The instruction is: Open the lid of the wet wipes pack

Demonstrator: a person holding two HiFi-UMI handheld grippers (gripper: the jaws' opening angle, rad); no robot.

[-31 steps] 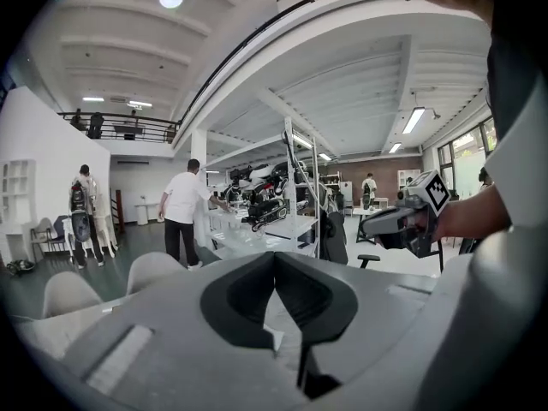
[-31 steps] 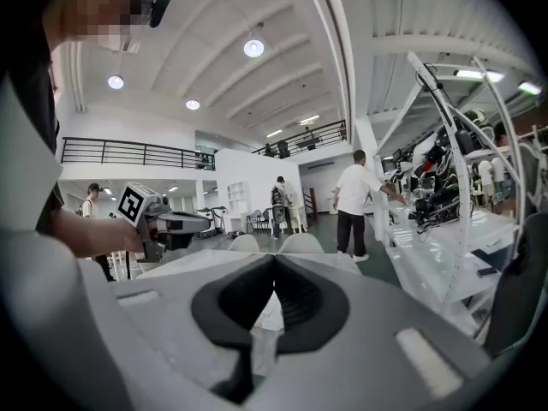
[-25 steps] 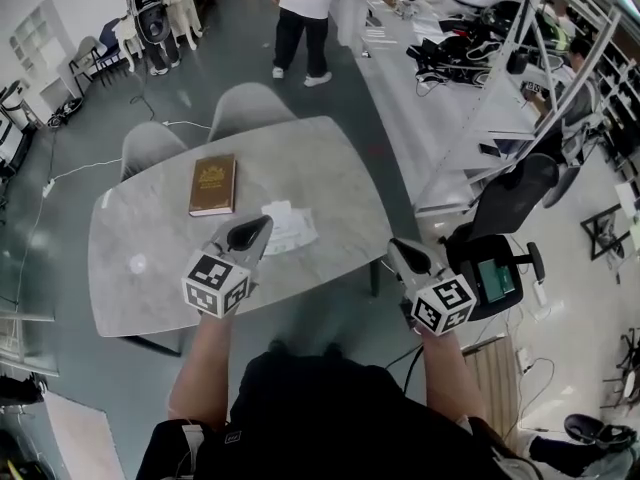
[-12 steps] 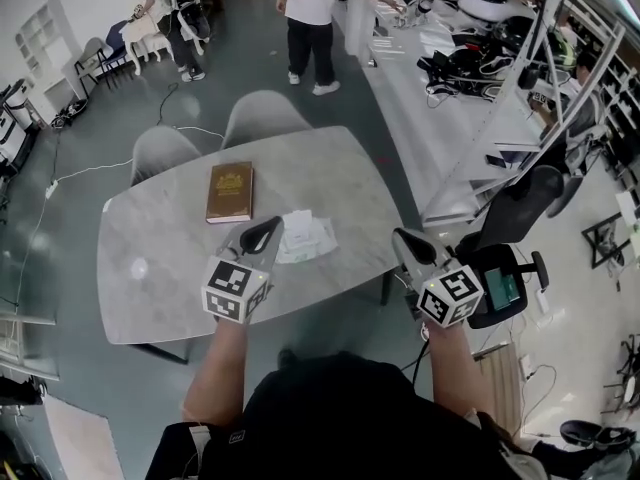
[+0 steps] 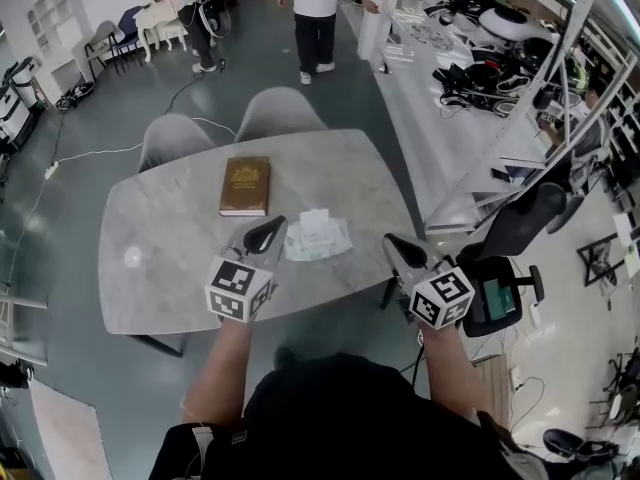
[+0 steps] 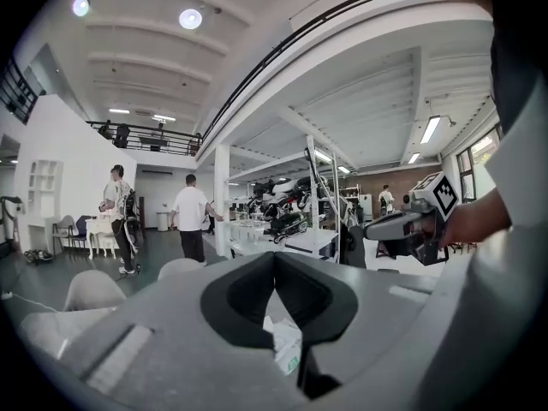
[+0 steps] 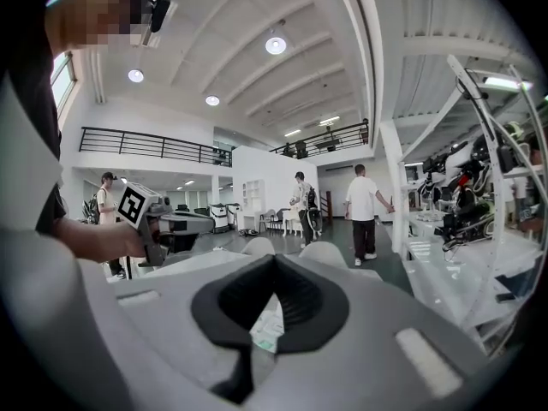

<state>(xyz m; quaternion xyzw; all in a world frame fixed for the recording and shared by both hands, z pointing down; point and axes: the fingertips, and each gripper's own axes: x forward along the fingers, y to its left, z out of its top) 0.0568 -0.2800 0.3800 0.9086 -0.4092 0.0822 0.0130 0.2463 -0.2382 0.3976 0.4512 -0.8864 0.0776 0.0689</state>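
The wet wipes pack (image 5: 317, 236), white with a crumpled wrapper, lies on the grey marble table (image 5: 170, 258), right of centre near the front edge. My left gripper (image 5: 276, 224) hovers just left of the pack, shut and empty. My right gripper (image 5: 391, 241) is off the table's right front corner, also shut and empty. In the left gripper view the pack (image 6: 285, 346) shows through the gap behind the shut left gripper (image 6: 274, 255), with the right gripper (image 6: 401, 223) off to the right. In the right gripper view the pack (image 7: 268, 328) lies beyond the shut right gripper (image 7: 274, 259).
A brown book (image 5: 246, 185) lies on the table behind and left of the pack. Two grey chairs (image 5: 280, 116) stand at the far side. A black office chair (image 5: 520, 220) is to the right, beside long white benches (image 5: 440, 98). People (image 5: 318, 8) stand further back.
Both grippers have moved forward toward the table. The left tip now sits beside the pack and the right one nearer the table's corner. Both stayed shut.
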